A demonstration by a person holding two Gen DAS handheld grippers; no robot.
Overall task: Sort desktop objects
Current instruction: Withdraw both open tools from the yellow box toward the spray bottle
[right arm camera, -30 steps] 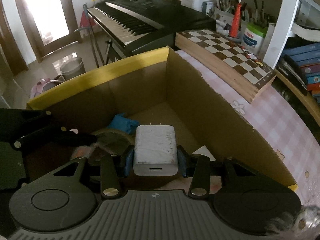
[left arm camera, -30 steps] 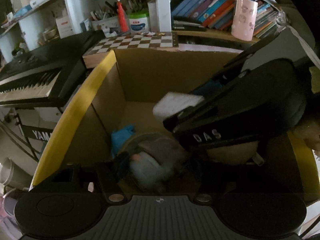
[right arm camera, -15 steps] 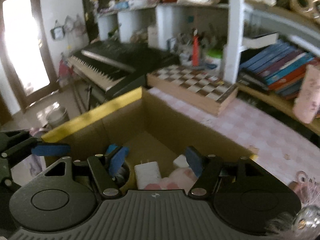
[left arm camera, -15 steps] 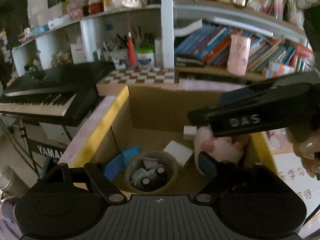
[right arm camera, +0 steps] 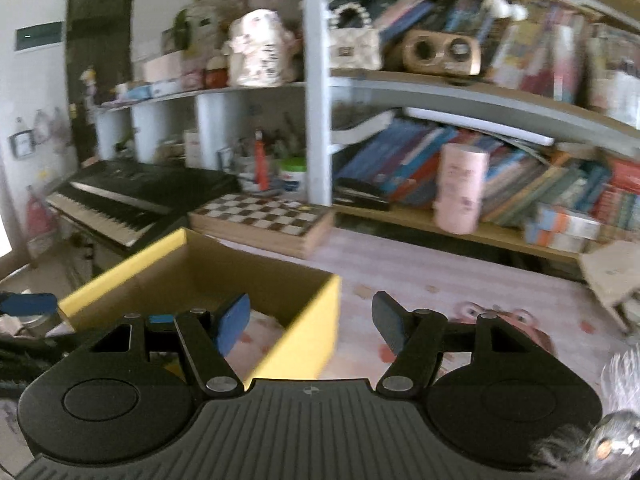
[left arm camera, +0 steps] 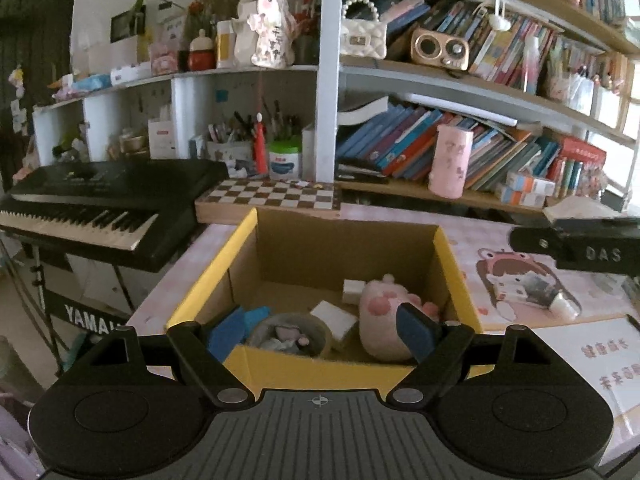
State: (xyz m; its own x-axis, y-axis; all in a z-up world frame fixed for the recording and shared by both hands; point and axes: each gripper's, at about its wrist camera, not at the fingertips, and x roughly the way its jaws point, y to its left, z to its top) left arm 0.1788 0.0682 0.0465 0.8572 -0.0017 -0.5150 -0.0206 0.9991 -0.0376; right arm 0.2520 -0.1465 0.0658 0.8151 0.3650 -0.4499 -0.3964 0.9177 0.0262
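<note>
A yellow-rimmed cardboard box [left arm camera: 244, 240] stands on the pink desk [left arm camera: 500, 240]. Inside lie a pink plush toy [left arm camera: 380, 312], a white charger [left arm camera: 334, 314], a small white block [left arm camera: 352, 290], a tape roll holding small items [left arm camera: 288, 334] and blue pieces [left arm camera: 236, 330]. My left gripper [left arm camera: 320, 336] is open and empty, just above the box's near rim. My right gripper [right arm camera: 310, 320] is open and empty, over the box's right corner [right arm camera: 316, 320]; it shows in the left wrist view [left arm camera: 576, 246] at the right.
A chessboard [left arm camera: 272, 198] lies behind the box. A keyboard [left arm camera: 100, 208] stands at the left. Shelves hold books [left arm camera: 400, 144] and a pink cup [left arm camera: 450, 168]. A small silver item [left arm camera: 536, 286] and a white card [left arm camera: 600, 360] lie on the desk at the right.
My right gripper let go of the white charger into the box, opened and drew back to the right. My left gripper rose out of the box and pulled back.
</note>
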